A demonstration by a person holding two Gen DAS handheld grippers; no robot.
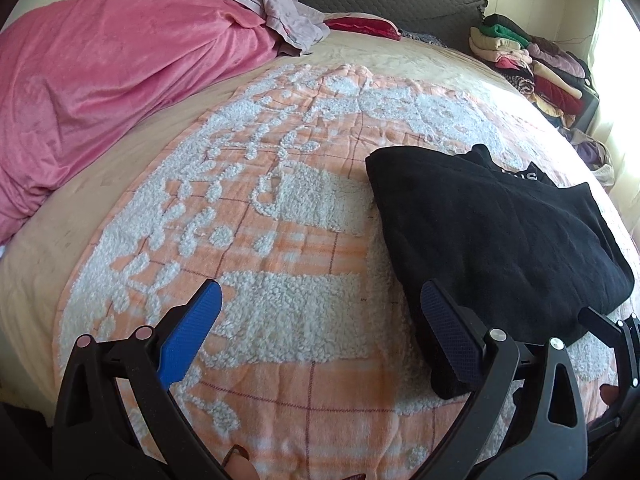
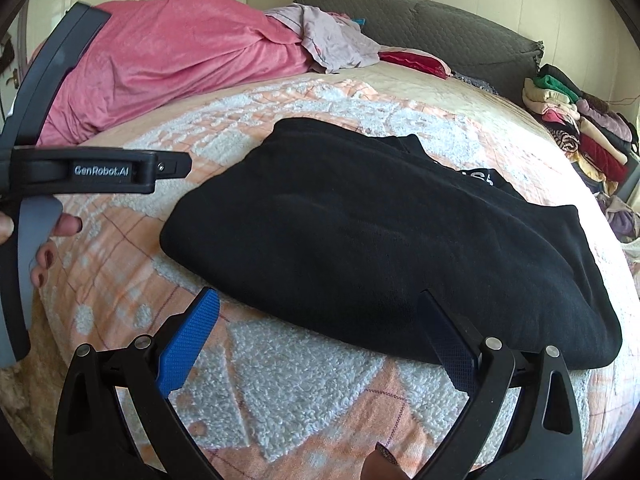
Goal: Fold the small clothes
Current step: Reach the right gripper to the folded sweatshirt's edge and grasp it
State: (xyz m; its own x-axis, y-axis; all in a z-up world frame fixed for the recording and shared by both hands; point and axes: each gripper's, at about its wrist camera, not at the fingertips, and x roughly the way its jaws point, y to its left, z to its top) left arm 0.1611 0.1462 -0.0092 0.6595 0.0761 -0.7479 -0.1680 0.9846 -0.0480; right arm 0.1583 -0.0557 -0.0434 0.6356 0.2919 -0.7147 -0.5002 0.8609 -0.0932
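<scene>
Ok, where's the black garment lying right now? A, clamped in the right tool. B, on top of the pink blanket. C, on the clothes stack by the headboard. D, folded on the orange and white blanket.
D: the black garment lies folded on the orange and white blanket, with both tools open and holding nothing.

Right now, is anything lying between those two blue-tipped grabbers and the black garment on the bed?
Nothing visible does. The black garment lies partly folded on the orange and white blanket. Both the right gripper and the left gripper are open at its near edge, with only bare blanket between.
</scene>
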